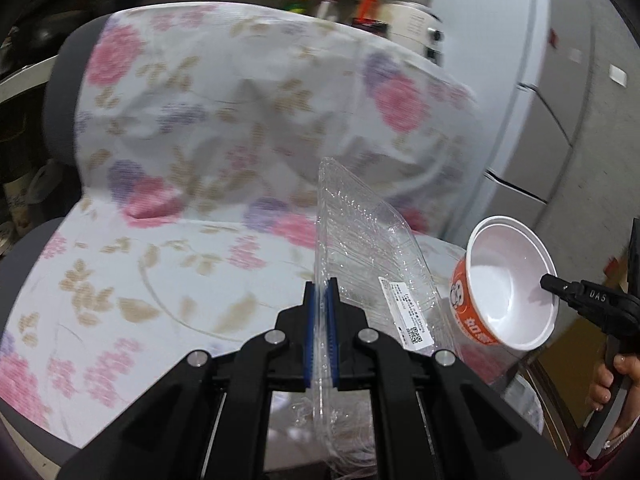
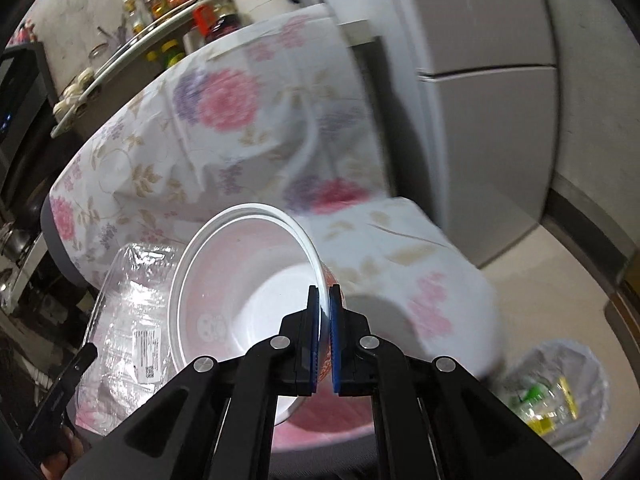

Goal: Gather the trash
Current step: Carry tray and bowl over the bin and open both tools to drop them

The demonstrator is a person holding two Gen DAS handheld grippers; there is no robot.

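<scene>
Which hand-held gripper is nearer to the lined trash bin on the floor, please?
Right. The right hand-held gripper, clamping the orange paper bowl, has the bin just beside it; the left hand-held gripper is farther.

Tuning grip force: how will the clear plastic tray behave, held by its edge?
Likely light and flexible: the clear plastic tray looks thin-walled and empty. It may bend or crackle where the left hand-held gripper pinches only its rim. It is probably slippery, as it looks glossy.

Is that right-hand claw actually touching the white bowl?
Touching. The right wrist view shows the right gripper shut on the bowl rim, pads on both sides.
</scene>
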